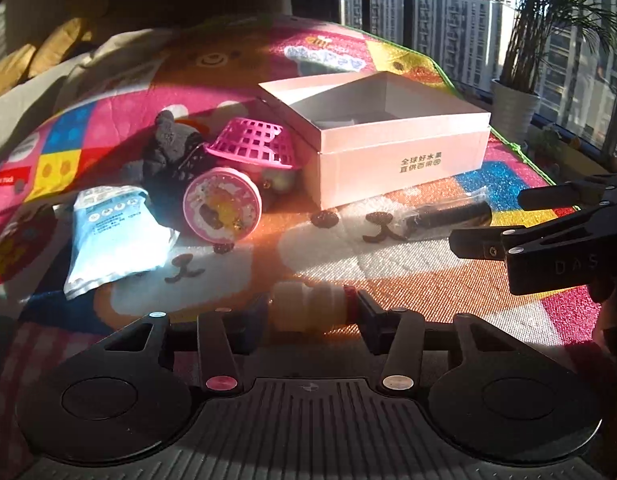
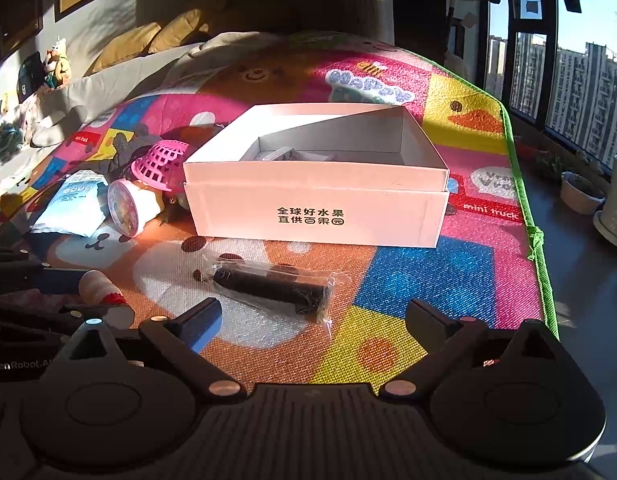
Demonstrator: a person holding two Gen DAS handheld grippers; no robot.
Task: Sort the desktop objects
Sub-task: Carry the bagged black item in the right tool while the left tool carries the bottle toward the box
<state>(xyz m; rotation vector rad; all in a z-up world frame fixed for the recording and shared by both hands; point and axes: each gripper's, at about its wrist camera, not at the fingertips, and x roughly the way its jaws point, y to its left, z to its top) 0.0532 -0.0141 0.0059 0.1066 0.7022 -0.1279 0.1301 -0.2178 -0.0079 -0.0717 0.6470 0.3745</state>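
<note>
Translucent small bottle [image 1: 308,306] sits clamped in the left tongs [image 1: 310,312]; likely light, rigid, slick. Right tongs [image 2: 312,320] gape above the film-wrapped black tube [image 2: 270,290]; take it mid-length.

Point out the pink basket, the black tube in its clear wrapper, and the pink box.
pink basket [image 1: 254,142]: left wrist view, on its lattice side wall.
black tube [image 2: 268,286]: right wrist view, middle of its dark body inside the wrapper.
pink box [image 2: 316,216]: right wrist view, front wall at the printed characters.
</note>
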